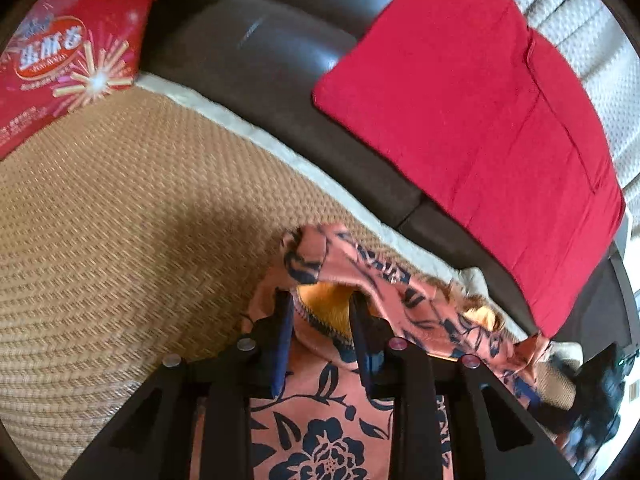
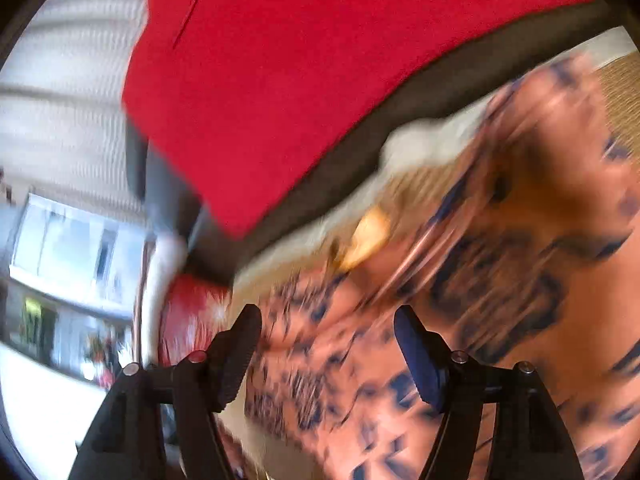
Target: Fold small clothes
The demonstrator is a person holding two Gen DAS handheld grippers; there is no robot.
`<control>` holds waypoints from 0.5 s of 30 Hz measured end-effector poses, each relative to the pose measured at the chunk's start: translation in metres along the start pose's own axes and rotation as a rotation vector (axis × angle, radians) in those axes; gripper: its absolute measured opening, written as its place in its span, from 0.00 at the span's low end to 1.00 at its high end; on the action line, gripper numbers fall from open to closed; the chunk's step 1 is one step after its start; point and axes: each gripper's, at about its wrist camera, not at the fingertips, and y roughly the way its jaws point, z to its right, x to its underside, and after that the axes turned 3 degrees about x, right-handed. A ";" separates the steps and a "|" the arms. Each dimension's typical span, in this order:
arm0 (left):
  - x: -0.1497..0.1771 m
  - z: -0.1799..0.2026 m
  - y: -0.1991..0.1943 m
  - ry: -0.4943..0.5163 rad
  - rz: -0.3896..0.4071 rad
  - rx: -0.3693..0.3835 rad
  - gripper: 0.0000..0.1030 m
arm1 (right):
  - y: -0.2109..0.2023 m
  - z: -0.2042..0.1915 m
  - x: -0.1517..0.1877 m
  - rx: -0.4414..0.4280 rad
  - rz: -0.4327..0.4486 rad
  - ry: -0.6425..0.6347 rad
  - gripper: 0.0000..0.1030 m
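A small salmon-pink garment (image 1: pixel 328 432) with a dark blue flower print and a yellow lining lies on a woven straw mat (image 1: pixel 120 240). My left gripper (image 1: pixel 320 312) is shut on its bunched hem. The cloth rises between the two fingers and drapes away to the right. In the blurred right wrist view, my right gripper (image 2: pixel 328 328) stands open just above the same garment (image 2: pixel 520 240). Nothing is pinched between its fingers.
A red cushion (image 1: pixel 460 100) rests on a dark leather sofa (image 1: pixel 260 40) behind the mat, and the cushion (image 2: pixel 280 80) also fills the top of the right wrist view. A red snack package (image 1: pixel 60 60) sits at the mat's far left corner.
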 end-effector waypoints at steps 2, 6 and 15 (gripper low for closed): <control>-0.003 0.000 -0.009 -0.004 0.017 -0.001 0.28 | 0.027 -0.010 0.012 -0.001 -0.071 -0.001 0.70; -0.010 -0.006 -0.019 -0.009 0.039 -0.023 0.31 | 0.068 -0.029 0.033 -0.034 -0.152 -0.017 0.70; -0.023 -0.027 -0.025 -0.071 0.040 0.001 0.31 | 0.113 -0.065 0.018 -0.027 -0.044 0.035 0.24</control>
